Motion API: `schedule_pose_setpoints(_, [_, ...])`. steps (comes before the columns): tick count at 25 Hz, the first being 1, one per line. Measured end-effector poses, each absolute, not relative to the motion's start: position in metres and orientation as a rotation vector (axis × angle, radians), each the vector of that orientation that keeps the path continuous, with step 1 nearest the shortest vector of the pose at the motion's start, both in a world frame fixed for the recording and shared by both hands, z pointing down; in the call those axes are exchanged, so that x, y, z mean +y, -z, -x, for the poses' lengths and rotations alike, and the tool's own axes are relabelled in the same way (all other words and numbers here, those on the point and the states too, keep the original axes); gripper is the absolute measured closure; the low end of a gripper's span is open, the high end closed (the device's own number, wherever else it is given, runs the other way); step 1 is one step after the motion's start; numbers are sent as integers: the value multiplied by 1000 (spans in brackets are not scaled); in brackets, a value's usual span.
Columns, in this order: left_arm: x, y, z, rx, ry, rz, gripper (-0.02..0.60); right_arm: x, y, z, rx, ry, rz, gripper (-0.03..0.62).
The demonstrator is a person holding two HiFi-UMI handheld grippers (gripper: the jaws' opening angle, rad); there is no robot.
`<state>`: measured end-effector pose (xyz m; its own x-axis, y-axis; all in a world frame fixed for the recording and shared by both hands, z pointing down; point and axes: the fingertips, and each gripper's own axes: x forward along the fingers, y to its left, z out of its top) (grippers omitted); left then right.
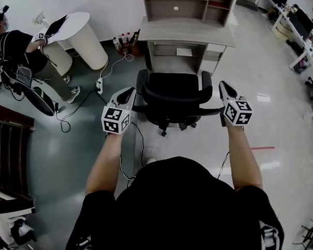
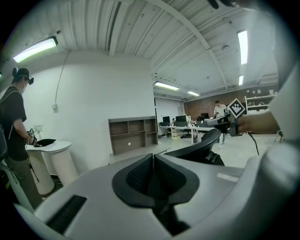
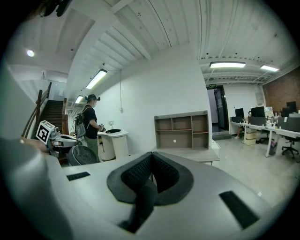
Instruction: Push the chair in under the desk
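The fingers (image 2: 139, 174) of our left gripper (image 2: 153, 157) are pressed together with nothing between them. The fingers of our right gripper (image 3: 152, 154) are closed and empty too. Both grippers point forward, a little below level, held out at arm's length with the marker cubes towards us.

Between the two grippers stands the chair (image 1: 173, 94), a black office chair with armrests. Its back is turned towards us and its seat faces the worktop (image 1: 186, 31). Our left gripper sits just beside the left edge of the chair's back, and our right gripper just beside the right armrest. We cannot tell whether either one touches the chair. In the left gripper view the curved top of the back shows just to the right of the closed fingers, and in the right gripper view it shows off to the left.

The chair stands on the floor (image 1: 281, 122) in front of the worktop, in line with the opening underneath but not yet pushed in. A shelf unit (image 1: 174, 6) sits on the worktop against the wall. To the left, a power strip (image 1: 99, 86) with its cable lies on the floor, bottles (image 1: 124, 43) stand by the wall, and a person (image 1: 17, 48) stands at a round white stand (image 1: 82, 36).
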<state>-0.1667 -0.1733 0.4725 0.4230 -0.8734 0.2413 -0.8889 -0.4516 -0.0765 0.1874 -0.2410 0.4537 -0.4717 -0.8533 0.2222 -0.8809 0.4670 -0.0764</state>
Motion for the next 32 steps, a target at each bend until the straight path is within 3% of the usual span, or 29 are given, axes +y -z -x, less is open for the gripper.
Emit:
schedule_pose_setpoints(18, [-176,-478,182,-1522,-380,-2649,560,-218,-449,-183,-2497,-258,-1606,597])
schedule_pose_setpoints(28, [-170,-498,167,-1359,-586,-2744,542,-204,-488,-184,-2409,-304,-1345,595])
schedule_pose_setpoints(32, [-164,-524,160,-1242,-792,-2776,497,-187,-536,-177,-2311,-379,-1130,517])
